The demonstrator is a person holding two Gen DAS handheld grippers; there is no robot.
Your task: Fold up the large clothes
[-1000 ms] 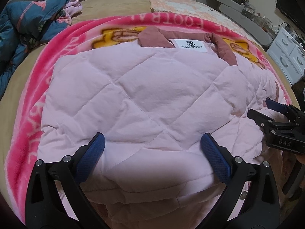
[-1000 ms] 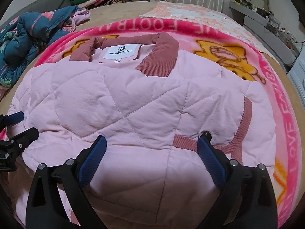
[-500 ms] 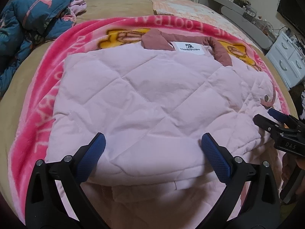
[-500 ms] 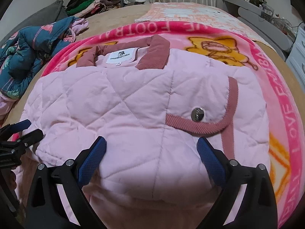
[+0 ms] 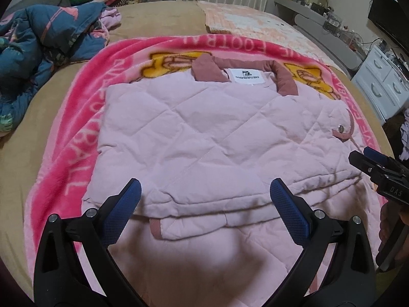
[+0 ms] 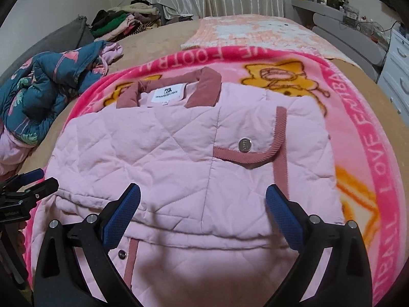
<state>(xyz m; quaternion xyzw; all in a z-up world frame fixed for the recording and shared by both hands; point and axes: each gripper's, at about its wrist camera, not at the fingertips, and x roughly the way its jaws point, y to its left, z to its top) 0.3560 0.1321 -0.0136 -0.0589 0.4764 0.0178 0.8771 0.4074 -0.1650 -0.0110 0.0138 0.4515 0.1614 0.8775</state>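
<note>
Both grippers are now drawn back from the pink quilted jacket [image 5: 204, 138], so its folded lower edge is seen. It lies flat on the pink blanket [image 5: 69, 153] on the bed [image 5: 158, 20], collar [image 6: 204, 87] at the far side. The left gripper [image 5: 204, 202] and the right gripper [image 6: 202, 204] are held wide open above the near hem, and nothing is gripped.
</note>
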